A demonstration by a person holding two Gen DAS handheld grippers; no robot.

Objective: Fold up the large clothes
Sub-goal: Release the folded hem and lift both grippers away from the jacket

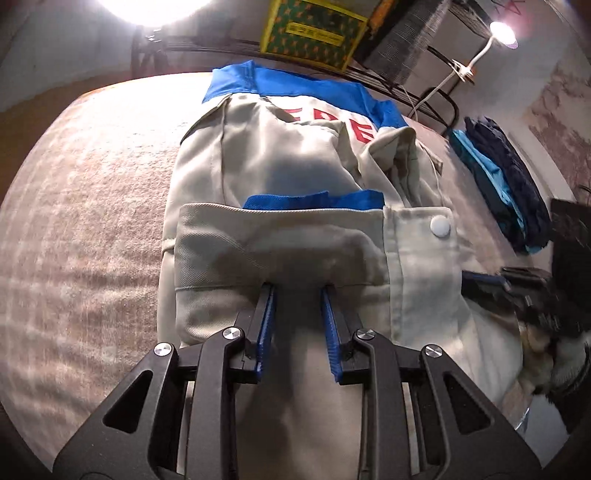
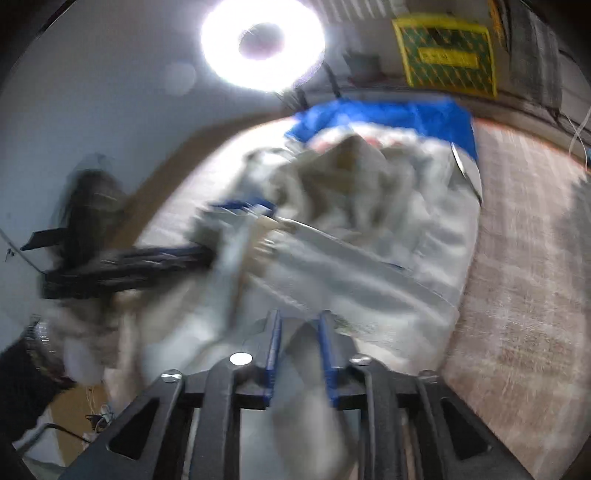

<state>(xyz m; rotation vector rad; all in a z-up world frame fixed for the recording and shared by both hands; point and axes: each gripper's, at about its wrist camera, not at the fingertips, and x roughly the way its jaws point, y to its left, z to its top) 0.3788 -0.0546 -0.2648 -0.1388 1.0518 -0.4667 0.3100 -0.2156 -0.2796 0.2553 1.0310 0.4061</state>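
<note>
A large grey work jacket [image 1: 295, 166] with a blue yoke [image 1: 295, 79] and red letters lies partly folded on the table. In the left wrist view my left gripper [image 1: 297, 288] stands open at the near hem. Its blue pads [image 1: 267, 317] are apart and the tips sit under a folded band with a white snap [image 1: 440, 225]. The right wrist view is blurred. There my right gripper [image 2: 298, 317] has a strip of the jacket [image 2: 369, 240] filling the gap between its pads. The left gripper [image 2: 129, 266] shows as a dark smear at the jacket's left side.
A pinkish woven cloth [image 1: 74, 221] covers the table. A stack of folded blue and navy clothes [image 1: 498, 177] lies at the right edge. A yellow-green box [image 1: 314, 33], wire racks and a clip lamp [image 1: 502, 33] stand behind. A ring light [image 2: 262, 44] glares above.
</note>
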